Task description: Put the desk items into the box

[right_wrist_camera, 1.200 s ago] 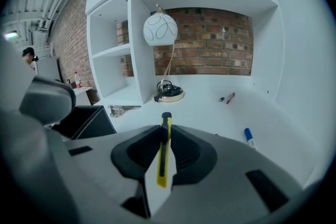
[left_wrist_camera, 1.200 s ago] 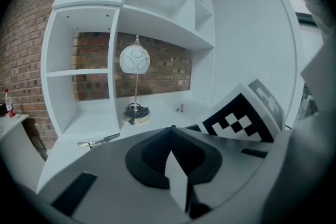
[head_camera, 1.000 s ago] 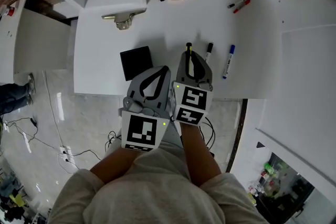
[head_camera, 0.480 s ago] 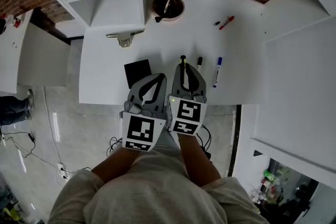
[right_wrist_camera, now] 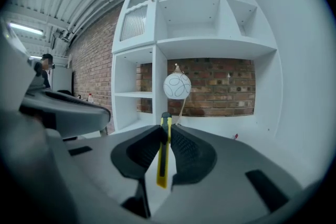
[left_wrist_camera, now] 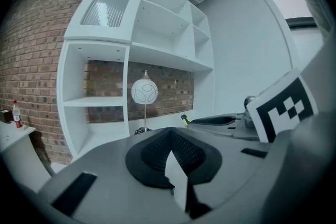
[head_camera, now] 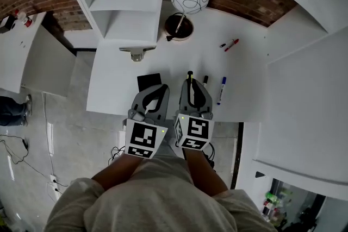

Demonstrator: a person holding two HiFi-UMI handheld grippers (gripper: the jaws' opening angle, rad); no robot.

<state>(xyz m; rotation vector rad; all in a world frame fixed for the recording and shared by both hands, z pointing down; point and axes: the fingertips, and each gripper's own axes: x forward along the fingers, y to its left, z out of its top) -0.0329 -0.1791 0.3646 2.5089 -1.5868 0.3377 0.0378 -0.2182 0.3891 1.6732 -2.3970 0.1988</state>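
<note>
Lifted higher, yellow utility knife stays pinched in right hand-held gripper.

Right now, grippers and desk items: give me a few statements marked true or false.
1. The right gripper is shut on a yellow utility knife. True.
2. The left gripper holds the blue marker. False: its jaws are together with nothing between them; the blue marker lies on the desk.
3. The red marker lies farther from the person than the blue marker. True.
4. The black pad sits on a shelf. False: it lies on the desk beside the left gripper.
</note>
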